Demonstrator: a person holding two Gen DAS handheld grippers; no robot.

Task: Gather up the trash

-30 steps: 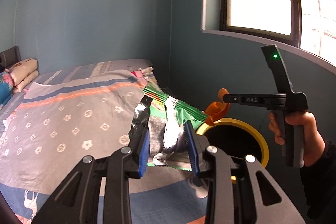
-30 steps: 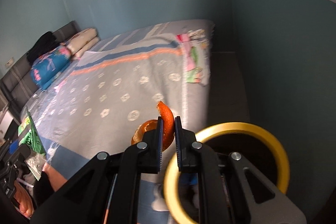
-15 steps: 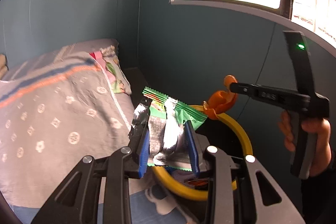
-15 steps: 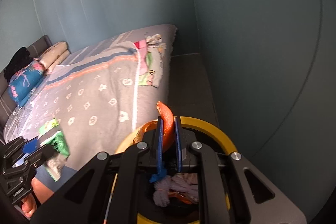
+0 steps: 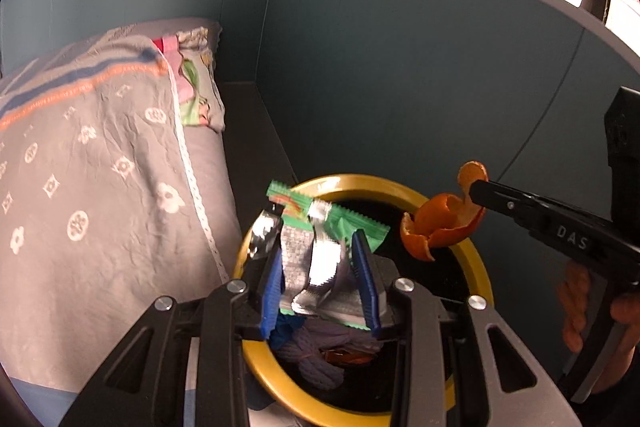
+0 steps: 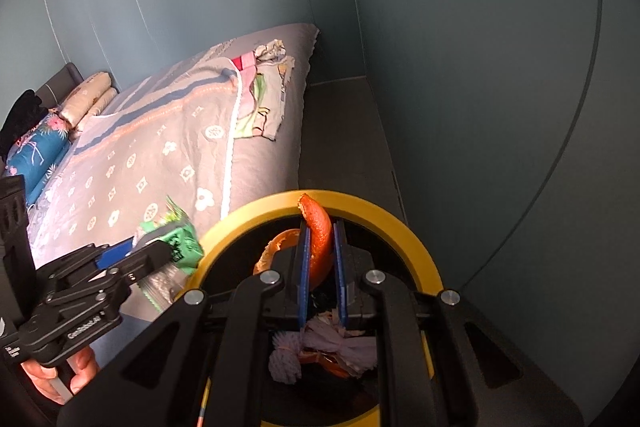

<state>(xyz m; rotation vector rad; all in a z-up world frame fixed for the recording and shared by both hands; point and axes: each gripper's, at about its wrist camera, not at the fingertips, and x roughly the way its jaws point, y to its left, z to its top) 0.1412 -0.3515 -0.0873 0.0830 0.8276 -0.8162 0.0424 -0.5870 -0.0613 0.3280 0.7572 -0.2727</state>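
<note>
The left gripper (image 5: 320, 279) held a crinkly green and silver wrapper (image 5: 316, 247) between its blue pads, which had just opened a little. Right below the jaws sat a yellow-rimmed bin (image 5: 478, 267). To their right, another gripper pinched orange peel (image 5: 440, 223).

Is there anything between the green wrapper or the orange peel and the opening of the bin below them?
Nothing visible does. The green wrapper in the left tongs and the orange peel in the right tongs hang over the bin, whose yellow-rimmed mouth is uncovered; only trash lies inside.
</note>
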